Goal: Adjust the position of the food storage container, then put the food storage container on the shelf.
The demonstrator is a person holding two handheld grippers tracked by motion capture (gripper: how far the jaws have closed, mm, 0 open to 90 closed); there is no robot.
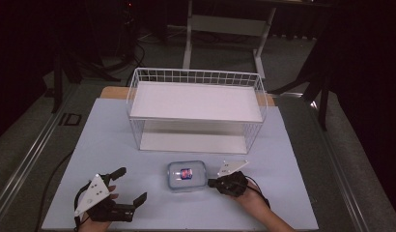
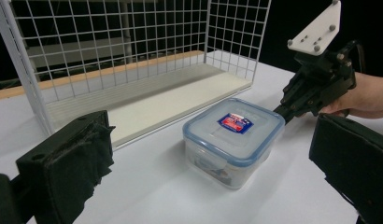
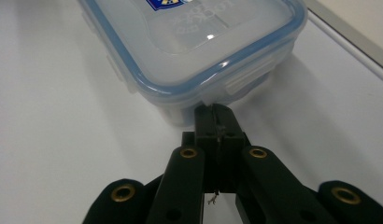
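At the left of the high view, the left hand-held gripper (image 1: 130, 184) rests low on the pale tabletop (image 1: 104, 145), near its front edge, with its two black jaws spread wide apart and nothing between them. In the left gripper view those padded jaws frame the scene, one at each lower corner.

Toward the middle stands a clear plastic container (image 1: 187, 175) with a blue-rimmed lid (image 2: 234, 126) and a small red and blue label (image 2: 234, 122) on top. It sits on the tabletop just in front of a white wire rack (image 1: 196, 108), which has an upper shelf and a lower shelf, both bare.

To the right, the right hand-held gripper (image 1: 210, 183) lies against the container's right side. In the right gripper view its jaws are pressed together, their tips meeting the container's wall just below a lid clip (image 3: 245, 78); whether they pinch anything cannot be told. A hand (image 2: 362, 95) holds it.
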